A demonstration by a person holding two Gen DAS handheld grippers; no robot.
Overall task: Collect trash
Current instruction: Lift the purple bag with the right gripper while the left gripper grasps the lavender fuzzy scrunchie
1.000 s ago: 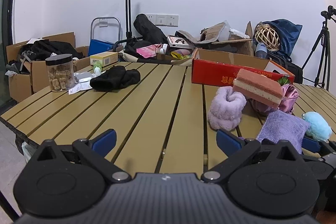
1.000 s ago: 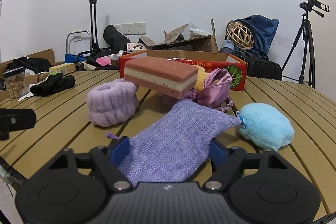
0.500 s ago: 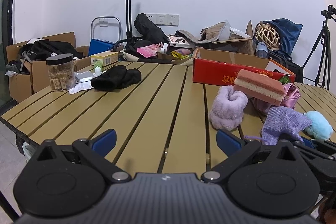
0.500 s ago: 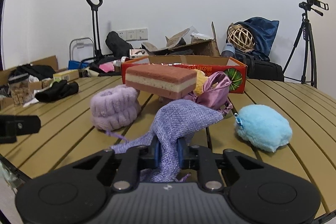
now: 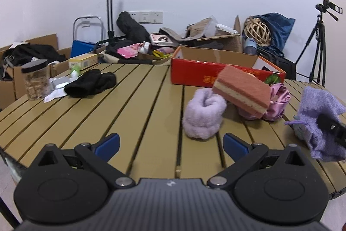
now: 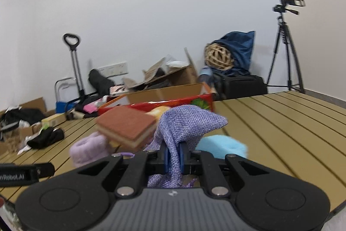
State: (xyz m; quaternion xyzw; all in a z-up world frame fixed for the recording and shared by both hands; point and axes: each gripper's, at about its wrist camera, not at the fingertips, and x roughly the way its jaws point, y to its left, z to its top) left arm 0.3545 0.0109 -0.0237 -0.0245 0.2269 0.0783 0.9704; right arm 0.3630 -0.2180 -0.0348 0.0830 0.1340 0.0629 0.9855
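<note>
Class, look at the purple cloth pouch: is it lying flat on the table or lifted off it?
Lifted. The right gripper is shut on the purple pouch, which hangs bunched above the table.

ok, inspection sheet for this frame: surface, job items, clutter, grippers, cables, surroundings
Surface: slatted tan table.
Job's things: purple mesh pouch lifted off the table; lilac fuzzy roll, pink layered sponge, pink satin scrunchie, blue fluffy pad; red cardboard box behind them.
Clutter: black cloth, jar of snacks, papers at the far left edge.
Grippers: left gripper open, holding nothing; right gripper shut on the pouch.
Cables: nothing seen.
Surroundings: white wall, cardboard boxes, hand trolley, tripod with camera, wicker ball.
</note>
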